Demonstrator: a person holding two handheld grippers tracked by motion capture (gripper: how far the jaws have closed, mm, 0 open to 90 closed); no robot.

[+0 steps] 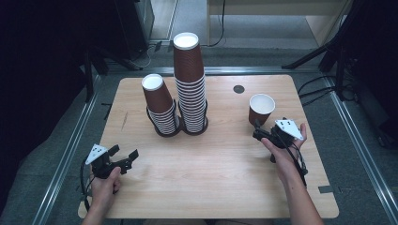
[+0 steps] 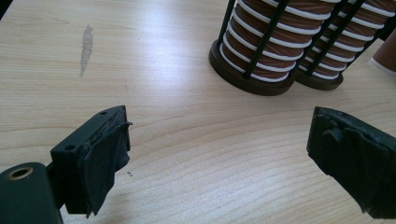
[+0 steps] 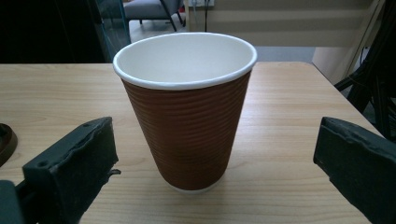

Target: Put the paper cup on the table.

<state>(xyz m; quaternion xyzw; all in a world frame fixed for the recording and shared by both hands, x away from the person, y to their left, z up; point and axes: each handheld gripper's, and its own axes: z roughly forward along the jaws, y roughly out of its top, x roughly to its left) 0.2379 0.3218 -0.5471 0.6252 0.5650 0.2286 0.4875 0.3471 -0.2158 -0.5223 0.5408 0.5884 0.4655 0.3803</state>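
A single brown ribbed paper cup (image 1: 261, 108) (image 3: 187, 112) with a white inside stands upright at the table's right. My right gripper (image 1: 256, 130) (image 3: 217, 135) is just in front of it, open; its jaws stand wide on either side of the cup and touch nothing. Two stacks of upside-down brown cups sit in black wire holders at mid-table: a shorter leaning stack (image 1: 159, 105) (image 2: 271, 42) and a taller one (image 1: 190, 84) (image 2: 336, 42). My left gripper (image 1: 125, 152) (image 2: 219, 126) rests near the front left, open and empty, pointing toward the stacks.
The wooden table (image 1: 211, 178) has a round black grommet (image 1: 239, 89) behind the single cup and a pale scuff mark (image 2: 86, 46) left of the stacks. Dark stands and cables lie on the floor around the table's far edge.
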